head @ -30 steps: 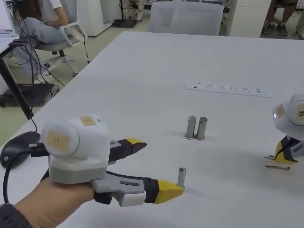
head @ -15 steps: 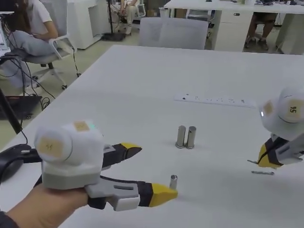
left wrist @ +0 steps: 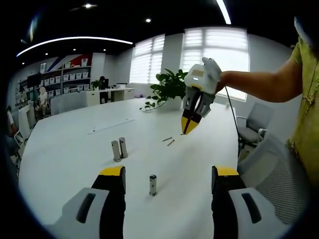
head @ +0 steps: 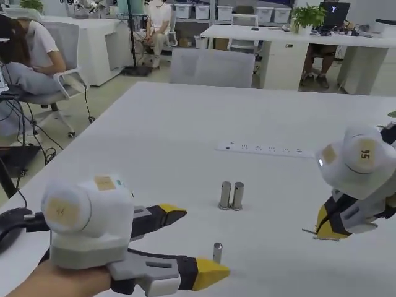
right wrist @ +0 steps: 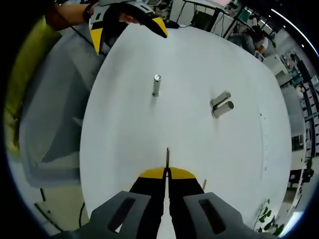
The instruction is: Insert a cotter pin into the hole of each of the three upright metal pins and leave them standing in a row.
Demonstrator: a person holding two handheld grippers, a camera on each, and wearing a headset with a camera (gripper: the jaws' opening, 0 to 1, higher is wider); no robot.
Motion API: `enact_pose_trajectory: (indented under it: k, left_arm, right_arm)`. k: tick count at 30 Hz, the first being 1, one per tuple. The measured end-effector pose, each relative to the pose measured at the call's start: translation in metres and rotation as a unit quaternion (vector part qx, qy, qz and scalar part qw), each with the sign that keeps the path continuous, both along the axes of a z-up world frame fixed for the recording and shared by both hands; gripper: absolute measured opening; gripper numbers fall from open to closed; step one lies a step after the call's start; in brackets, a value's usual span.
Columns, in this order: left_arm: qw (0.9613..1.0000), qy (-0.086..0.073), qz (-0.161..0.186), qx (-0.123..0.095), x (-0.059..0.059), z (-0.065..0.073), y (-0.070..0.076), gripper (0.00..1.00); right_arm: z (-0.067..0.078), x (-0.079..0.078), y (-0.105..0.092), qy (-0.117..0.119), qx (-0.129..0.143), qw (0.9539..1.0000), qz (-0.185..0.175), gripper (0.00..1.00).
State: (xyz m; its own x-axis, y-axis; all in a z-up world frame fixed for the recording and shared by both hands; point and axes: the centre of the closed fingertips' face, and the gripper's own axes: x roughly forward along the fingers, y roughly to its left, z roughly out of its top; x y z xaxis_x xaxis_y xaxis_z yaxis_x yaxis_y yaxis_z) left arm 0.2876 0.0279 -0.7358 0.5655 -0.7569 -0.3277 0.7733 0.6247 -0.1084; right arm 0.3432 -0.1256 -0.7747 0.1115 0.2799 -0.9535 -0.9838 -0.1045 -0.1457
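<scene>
Steel-grey and round, a touching pair of upright metal pins (head: pixel 231 195) stood near the middle of the white bench (head: pixel 154 130). A lone upright metal pin (head: pixel 217 252) stood well apart from them, nearer the person. All three were upright, plain cylinders with flat tops. In the left gripper view the lone pin had a dark band near its top, perhaps the hole, though it was too small to be sure.

No cotter pin could be seen through any of the three, so the task looked to be at its very start, with all three insertions left to do. The pins also did not form a row yet.

The right tongs (right wrist: pixel 167 173) were pinched tight on a thin metal cotter pin (right wrist: pixel 167 158), which stuck straight out past the yellow tips, held above the bench and well apart from every pin. The left tongs (left wrist: pixel 169 170) were spread wide and held nothing, with the lone pin just beyond the gap between the tips. Two spare cotter pins (left wrist: pixel 168 141) lay flat on the bench beneath the right tongs, and a white power strip (head: pixel 263 149) lay farther back.
</scene>
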Motion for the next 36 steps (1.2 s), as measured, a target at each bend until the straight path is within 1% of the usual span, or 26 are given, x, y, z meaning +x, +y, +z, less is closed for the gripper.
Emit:
enact_pose_trajectory:
  k: [4,7,9,11,13,15,16,17,19,20,22,24,29,32,36]
  left_arm:
    - [0.9999,0.0,-0.017,0.0,-0.007,0.003,-0.009,0.64]
    - [0.9996,0.0,-0.029,-0.004,-0.009,0.007,-0.017,0.6]
    - [0.9991,0.001,-0.042,-0.002,-0.01,0.009,-0.026,0.57]
    - [0.9985,-0.003,-0.054,0.003,-0.01,0.01,-0.035,0.55]
    - [0.998,-0.004,-0.064,0.005,-0.008,0.011,-0.043,0.53]
    - [0.9971,-0.007,-0.076,0.001,-0.009,0.012,-0.052,0.49]
    - [0.997,-0.007,-0.077,0.001,-0.008,0.012,-0.054,0.48]
    - [0.9968,-0.007,-0.08,0.002,-0.008,0.01,-0.058,0.47]
    - [0.9958,0.0,-0.092,0.007,-0.01,0.005,-0.065,0.45]
    - [0.9952,0.0,-0.097,0.01,-0.011,0.004,-0.068,0.43]
    - [0.9945,0.0,-0.104,0.011,-0.012,0.003,-0.073,0.4]
    - [0.9943,0.0,-0.106,0.012,-0.011,0.002,-0.075,0.4]
    - [0.9935,-0.008,-0.112,0.016,-0.008,0.003,-0.082,0.33]
    - [0.9927,-0.014,-0.118,0.023,-0.007,0.003,-0.085,0.3]
    - [0.9906,-0.03,-0.128,0.035,-0.008,0.002,-0.087,0.22]
  right_arm:
    - [0.007,-0.016,0.012,0.004,0.011,0.9999,0.009,0.01]
    - [0.012,-0.024,0.02,0.007,0.019,0.9997,0.017,0.01]
    - [0.014,-0.029,0.023,0.007,0.019,0.9995,0.023,0.01]
    - [0.016,-0.033,0.026,0.007,0.02,0.9994,0.029,0.01]
    - [0.018,-0.037,0.031,0.008,0.022,0.9991,0.035,0.01]
    - [0.017,-0.04,0.034,0.007,0.022,0.9989,0.041,0.01]
    - [0.017,-0.04,0.034,0.007,0.022,0.9989,0.042,0.01]
    - [0.017,-0.041,0.035,0.006,0.022,0.9988,0.044,0.01]
    - [0.017,-0.044,0.039,0.011,0.025,0.9985,0.048,0.01]
    - [0.017,-0.045,0.04,0.012,0.024,0.9984,0.05,0.01]
    - [0.017,-0.048,0.042,0.014,0.021,0.998,0.058,0.01]
    - [0.017,-0.052,0.046,0.021,0.021,0.9976,0.063,0.01]
    - [0.017,-0.058,0.05,0.024,0.012,0.9966,0.078,0.01]
    - [0.018,-0.059,0.053,0.024,0.007,0.9961,0.084,0.01]
    - [0.021,-0.061,0.056,0.026,0.006,0.9956,0.09,0.01]
